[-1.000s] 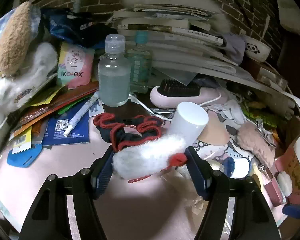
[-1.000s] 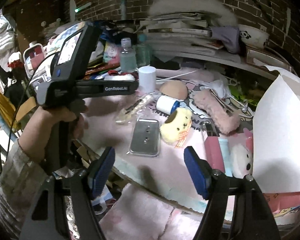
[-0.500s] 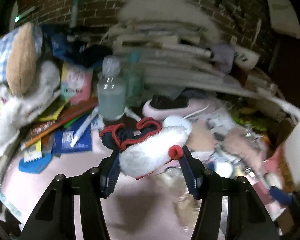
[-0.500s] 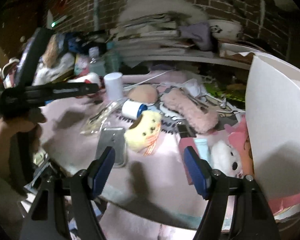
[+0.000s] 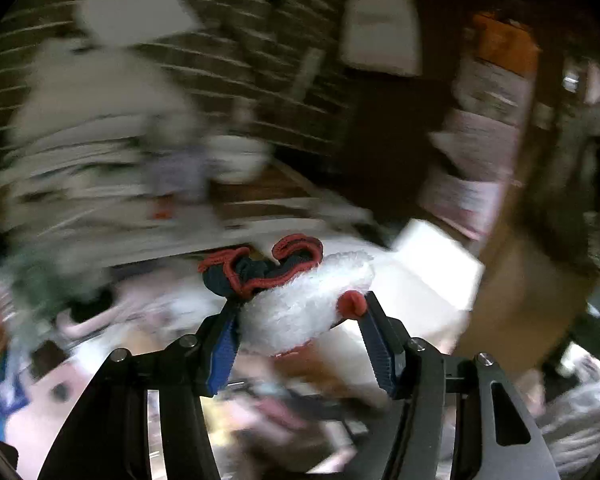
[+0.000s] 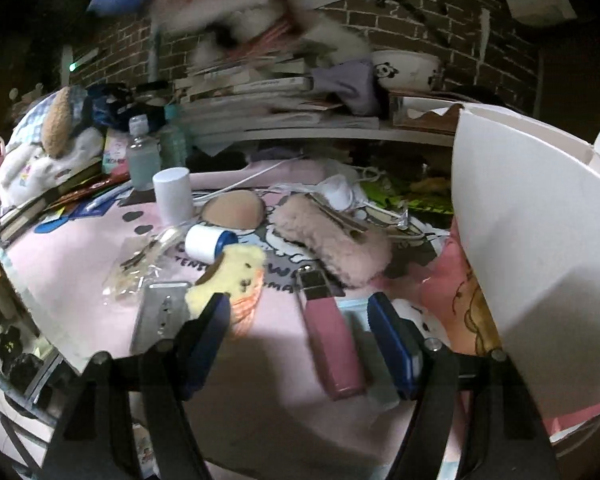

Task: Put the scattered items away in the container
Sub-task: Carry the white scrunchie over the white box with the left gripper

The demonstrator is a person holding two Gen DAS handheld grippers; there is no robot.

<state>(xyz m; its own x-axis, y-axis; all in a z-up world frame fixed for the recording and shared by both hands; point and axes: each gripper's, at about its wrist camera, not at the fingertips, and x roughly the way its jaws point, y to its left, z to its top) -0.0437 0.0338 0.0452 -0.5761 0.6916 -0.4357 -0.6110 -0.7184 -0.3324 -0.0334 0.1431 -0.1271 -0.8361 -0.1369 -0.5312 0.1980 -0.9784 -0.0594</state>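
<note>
My left gripper (image 5: 300, 316) is shut on a white fluffy item (image 5: 300, 304) with a red pompom and a navy and red scrunchie (image 5: 260, 268), held up in the air; its view is blurred by motion. A white box (image 5: 432, 280) lies beyond it; the same white box (image 6: 532, 232) stands at the right in the right wrist view. My right gripper (image 6: 300, 336) is open and empty, low over the pink table mat (image 6: 80, 248), with a pink rectangular case (image 6: 332, 340) between its fingers. A yellow plush (image 6: 232, 276) lies just left.
On the mat lie a metal plate (image 6: 160, 316), a white and blue roll (image 6: 208, 242), a white cylinder (image 6: 174, 196), a beige pad (image 6: 234, 210), a pink fuzzy case (image 6: 332, 240) and a clear bottle (image 6: 142, 156). Stacked books (image 6: 268, 92) fill the back shelf.
My left gripper has lifted the white fluffy item and scrunchie off the table and swung right toward the white box. My right gripper has moved forward and lower over the pink case.
</note>
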